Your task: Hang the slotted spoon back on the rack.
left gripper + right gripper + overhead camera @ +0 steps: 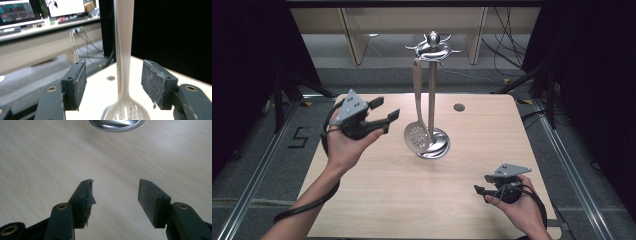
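Looking down from the high view, I am seeing the slotted spoon (pixel 417 134) hanging by its handle from a hook of the metal utensil stand (pixel 432 95), its perforated bowl resting down near the stand's round base in the middle of the wooden table (pixel 377 200). I am holding my left gripper (pixel 387 112) raised beside the stand, to the left of the spoon, with its jaws standing wide and nothing clamped in them. My right gripper (pixel 480 190) is lying low near the right front corner of the table, well apart from the stand, with its jaws parted too.

Through the left gripper view, I am looking straight along my open pads (pixel 77 80) at the spoon's pale handle, which is running upright between them farther off, touching neither one; the bowl is showing at the bottom edge.

In the right gripper view, my jaws are gaping over bare tabletop, with the rim of the stand's base (pixel 117 125) lying ahead at the top edge.

Judging from all this, the hanging looks done: the spoon is sitting on its hook and my left jaws are free of it. What seems left is drawing my left hand clear without knocking the handle.
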Motion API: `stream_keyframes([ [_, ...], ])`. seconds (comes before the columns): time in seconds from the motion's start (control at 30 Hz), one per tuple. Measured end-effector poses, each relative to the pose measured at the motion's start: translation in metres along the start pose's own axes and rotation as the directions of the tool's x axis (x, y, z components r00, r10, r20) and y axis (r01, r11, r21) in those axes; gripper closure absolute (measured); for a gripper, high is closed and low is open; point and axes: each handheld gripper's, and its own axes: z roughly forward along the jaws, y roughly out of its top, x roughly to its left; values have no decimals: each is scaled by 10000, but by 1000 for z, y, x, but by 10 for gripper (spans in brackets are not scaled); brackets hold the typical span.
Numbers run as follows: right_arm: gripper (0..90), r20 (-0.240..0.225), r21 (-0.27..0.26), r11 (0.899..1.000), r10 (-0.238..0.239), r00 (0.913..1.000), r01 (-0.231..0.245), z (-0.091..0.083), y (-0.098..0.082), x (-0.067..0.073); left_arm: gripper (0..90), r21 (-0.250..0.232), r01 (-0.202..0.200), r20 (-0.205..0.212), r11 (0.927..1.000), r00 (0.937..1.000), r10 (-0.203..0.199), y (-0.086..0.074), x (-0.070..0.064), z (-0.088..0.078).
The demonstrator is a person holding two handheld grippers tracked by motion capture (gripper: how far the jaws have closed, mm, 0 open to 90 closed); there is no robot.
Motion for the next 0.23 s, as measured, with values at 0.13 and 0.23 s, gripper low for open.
stream_keyframes([
  [0.13, 452, 67, -75, 9998, -191, 9998, 192, 1, 0, -2, 339, 769, 250, -124, 9967, 9996, -241, -68, 1, -21],
  [0.23, 448, 64, 12, 10000, -74, 10000, 74, 1, 0, -3, 346, 1747, 740, -245, 9818, 9972, -708, -121, 6, -35],
])
